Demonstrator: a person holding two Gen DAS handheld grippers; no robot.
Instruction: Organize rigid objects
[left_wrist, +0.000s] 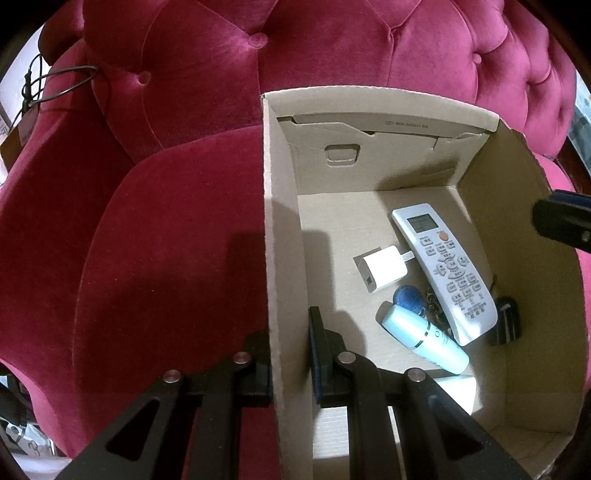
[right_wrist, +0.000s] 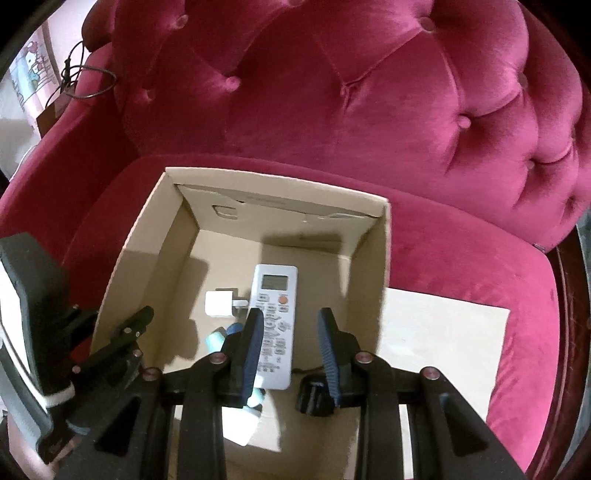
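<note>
The left gripper clamps the box wall, steadying it. The right gripper hangs empty, jaws apart, above the remote at lower centre.

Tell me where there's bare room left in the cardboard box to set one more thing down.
Free: the box floor along its far wall, beyond the remote and charger, and the strip beside the wall that the left claw clamps. Crowded: the near right corner, with remote, blue tube, keys and black adapter.

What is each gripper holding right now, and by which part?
The left gripper is clamped on the cardboard box by its left side wall, one finger inside, one outside. The right gripper holds nothing: open above the remote.
</note>
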